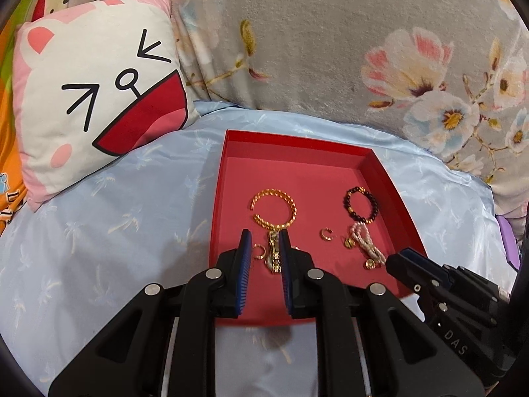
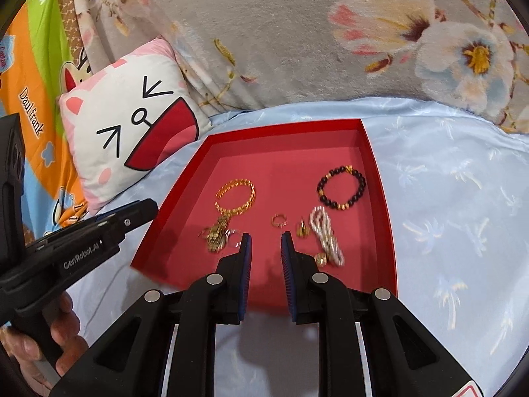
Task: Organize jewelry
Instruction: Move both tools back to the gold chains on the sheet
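Both grippers, the left gripper point(image 1: 264, 236) and right gripper point(image 2: 266, 240), hovered slightly parted and empty over the red tray's point(image 1: 393, 195) near edge. Gold bangle point(image 1: 274, 206), beaded bracelet point(image 1: 362, 205) and pearl strand point(image 1: 363, 241) lay inside the tray on the bed point(image 1: 115, 218).

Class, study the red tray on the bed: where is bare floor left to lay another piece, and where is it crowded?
The red tray is bare across its far strip, between the back wall and the gold bangle and dark bead bracelet. A narrow lane runs between those two. The near half is crowded: gold watch, small rings, pearl strand.
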The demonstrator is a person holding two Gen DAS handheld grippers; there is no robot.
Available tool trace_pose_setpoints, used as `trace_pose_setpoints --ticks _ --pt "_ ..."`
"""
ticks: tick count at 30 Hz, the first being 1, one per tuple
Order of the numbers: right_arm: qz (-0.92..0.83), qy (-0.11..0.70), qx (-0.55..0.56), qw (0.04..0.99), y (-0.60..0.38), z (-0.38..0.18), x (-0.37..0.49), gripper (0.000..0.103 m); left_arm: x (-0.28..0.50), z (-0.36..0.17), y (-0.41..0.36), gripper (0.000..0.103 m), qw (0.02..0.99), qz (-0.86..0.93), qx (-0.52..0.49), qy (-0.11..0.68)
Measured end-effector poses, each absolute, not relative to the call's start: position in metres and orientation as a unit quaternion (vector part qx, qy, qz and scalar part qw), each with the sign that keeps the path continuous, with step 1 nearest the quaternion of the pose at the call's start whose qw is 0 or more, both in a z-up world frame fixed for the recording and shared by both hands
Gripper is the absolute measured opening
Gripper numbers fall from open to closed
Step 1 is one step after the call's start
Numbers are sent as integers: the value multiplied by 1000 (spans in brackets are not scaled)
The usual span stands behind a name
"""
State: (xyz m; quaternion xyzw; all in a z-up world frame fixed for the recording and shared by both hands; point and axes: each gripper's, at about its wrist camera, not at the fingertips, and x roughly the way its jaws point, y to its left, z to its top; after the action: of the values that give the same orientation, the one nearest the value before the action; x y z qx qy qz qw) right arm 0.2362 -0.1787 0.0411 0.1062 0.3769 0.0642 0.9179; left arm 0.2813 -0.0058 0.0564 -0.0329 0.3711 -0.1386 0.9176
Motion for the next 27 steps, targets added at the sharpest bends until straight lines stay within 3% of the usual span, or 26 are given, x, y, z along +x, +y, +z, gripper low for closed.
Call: trace_pose_setpoints --ticks 6,9,11,19,23,27 --pt "65 378 111 917 -178 43 193 18 251 59 -6 16 916 -145 -25 373" --pt "62 382 110 915 -178 40 172 19 232 58 -6 23 916 -148 -19 373" --pt "62 387 112 913 -177 36 159 26 221 55 -6 24 915 -148 -17 375" --pt "61 419 105 900 -168 9 117 28 184 29 3 24 905 -144 -24 399" --pt "64 433 102 893 -159 -4 107 32 168 12 11 37 901 -140 -35 409" --pt "67 439 94 891 -149 -10 105 32 154 -1 21 37 899 -132 -38 416"
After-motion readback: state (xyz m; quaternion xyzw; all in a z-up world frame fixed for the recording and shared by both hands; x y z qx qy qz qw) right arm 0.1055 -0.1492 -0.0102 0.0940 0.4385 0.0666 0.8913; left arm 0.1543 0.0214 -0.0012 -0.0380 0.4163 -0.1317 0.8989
